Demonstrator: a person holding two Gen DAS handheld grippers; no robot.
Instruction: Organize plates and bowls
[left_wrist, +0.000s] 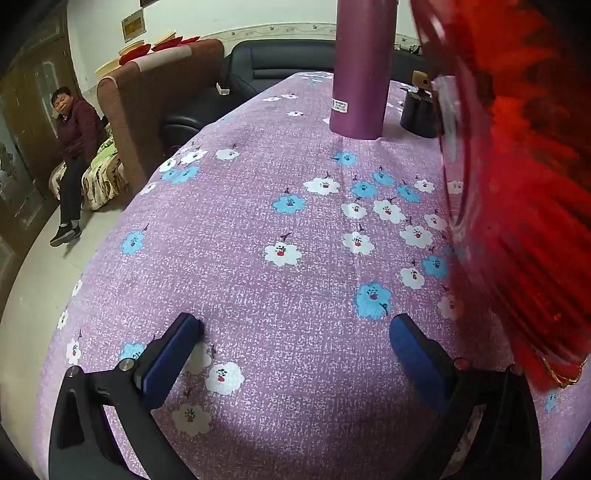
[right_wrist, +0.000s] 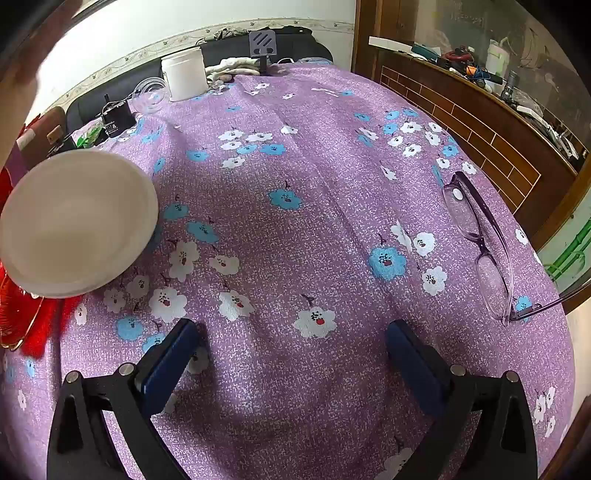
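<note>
Your left gripper (left_wrist: 295, 336) is spread wide over the purple floral tablecloth (left_wrist: 258, 221), holding nothing; the red translucent ribbed plastic plate (left_wrist: 517, 184) looms at three o'clock. Your right gripper (right_wrist: 293, 338) is also wide and empty, with the round white bowl (right_wrist: 77, 221) at ten o'clock, resting on the red plate's edge.

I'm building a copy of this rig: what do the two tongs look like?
Both match. The left tongs and right tongs each have black angular plastic arms with silver round bolts at the joints, and two flat fingers faced with dark blue pads. No cables or markings show.
</note>
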